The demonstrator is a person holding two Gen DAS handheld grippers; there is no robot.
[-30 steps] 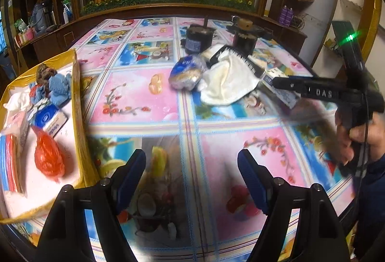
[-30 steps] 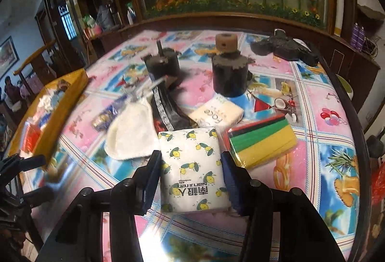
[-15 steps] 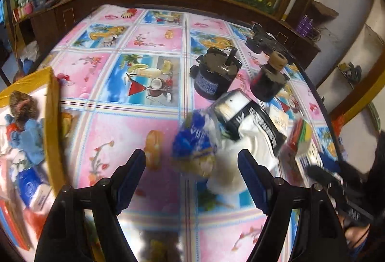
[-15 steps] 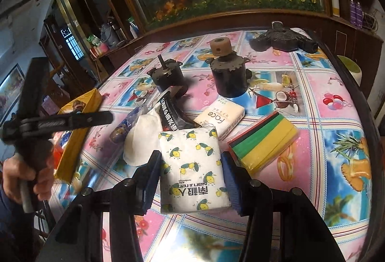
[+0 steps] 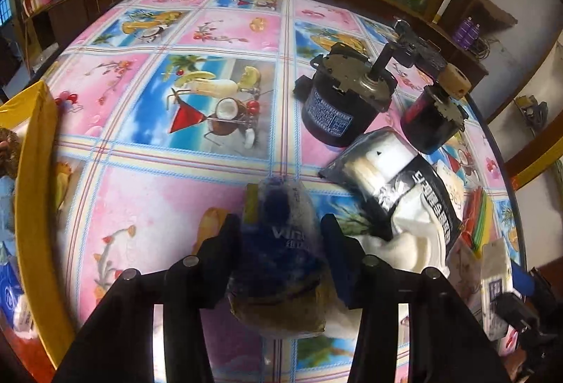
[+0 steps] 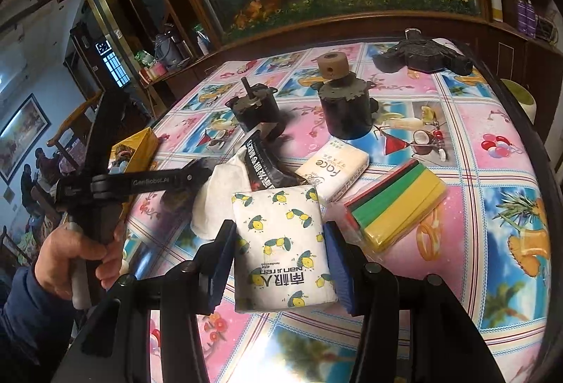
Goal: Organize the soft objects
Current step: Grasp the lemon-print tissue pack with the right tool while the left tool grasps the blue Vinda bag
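Left claw [image 5: 281, 235] is closing round the blue pouch [image 5: 281, 242], lying at six o'clock from the motor [image 5: 337, 101]. Right claw [image 6: 279, 252] grips the lemon tissue pack [image 6: 281, 242]. I'd squeeze gently, lift straight, then carry to the yellow box [image 5: 31, 150] at nine o'clock.
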